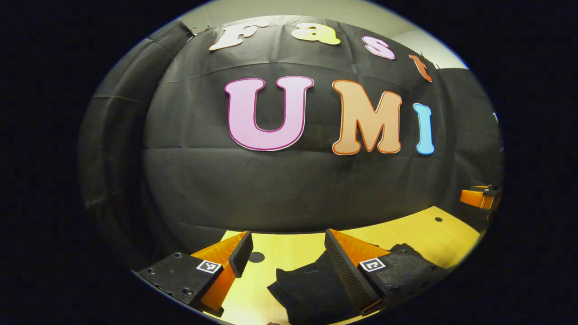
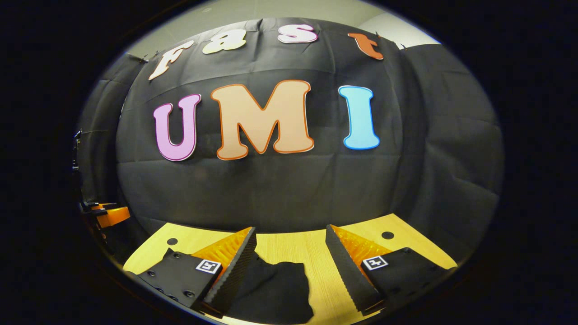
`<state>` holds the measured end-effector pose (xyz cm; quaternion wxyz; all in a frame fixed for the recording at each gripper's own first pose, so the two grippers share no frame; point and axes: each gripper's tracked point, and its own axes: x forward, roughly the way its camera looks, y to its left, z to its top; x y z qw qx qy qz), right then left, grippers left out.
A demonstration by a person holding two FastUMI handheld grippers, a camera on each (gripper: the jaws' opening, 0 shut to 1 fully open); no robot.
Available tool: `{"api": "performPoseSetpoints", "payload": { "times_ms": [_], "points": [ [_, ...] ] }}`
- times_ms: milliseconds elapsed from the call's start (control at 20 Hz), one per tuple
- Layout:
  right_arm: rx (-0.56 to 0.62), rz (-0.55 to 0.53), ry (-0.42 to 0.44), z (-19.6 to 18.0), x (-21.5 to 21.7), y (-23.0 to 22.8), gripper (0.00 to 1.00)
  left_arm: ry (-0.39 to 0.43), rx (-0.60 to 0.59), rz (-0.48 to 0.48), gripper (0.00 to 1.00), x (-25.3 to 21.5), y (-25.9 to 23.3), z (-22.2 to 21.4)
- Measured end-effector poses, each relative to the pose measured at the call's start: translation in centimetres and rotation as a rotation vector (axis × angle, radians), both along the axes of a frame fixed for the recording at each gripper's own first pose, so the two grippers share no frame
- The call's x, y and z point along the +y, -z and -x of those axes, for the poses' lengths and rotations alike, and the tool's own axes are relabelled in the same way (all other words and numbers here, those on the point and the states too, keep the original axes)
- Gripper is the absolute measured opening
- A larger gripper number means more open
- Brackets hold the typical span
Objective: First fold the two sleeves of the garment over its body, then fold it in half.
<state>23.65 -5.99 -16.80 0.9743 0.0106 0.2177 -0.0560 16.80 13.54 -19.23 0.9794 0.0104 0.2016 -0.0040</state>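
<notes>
we hold the left claw (image 1: 288,257) and the right claw (image 2: 291,255) above the tabletop (image 1: 406,232), both with fingers apart and gripping nothing. the dark garment (image 2: 275,289) lies rumpled on the near tabletop, below and between them. our worry: the cloth is bunched, so a claw could pinch two layers and drag the body along with a sleeve.

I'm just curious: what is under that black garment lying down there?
The black garment lies on a light wooden table, seen bare around it, with small dark holes. Whatever part of the table lies beneath the cloth is covered, so anything there cannot be seen.
</notes>
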Motion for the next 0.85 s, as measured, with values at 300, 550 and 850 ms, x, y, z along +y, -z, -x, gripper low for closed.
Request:
{"api": "performPoseSetpoints", "payload": {
  "times_ms": [300,550,850],
  "points": [
    [-0.168,0.020,-0.069,9.4,0.4,-6.8,0.97,-0.063,-0.152,-0.054,0.92,-2.8,-9.5,8.3],
    [-0.207,-0.062,-0.155,18.7,2.0,-9.3,0.97,-0.125,-0.220,-0.049,0.92,-5.4,-14.3,17.1],
    [-0.243,-0.050,-0.162,22.3,1.2,-11.5,0.97,-0.137,-0.258,-0.036,0.93,-6.3,-17.0,20.1]
  ]
}}
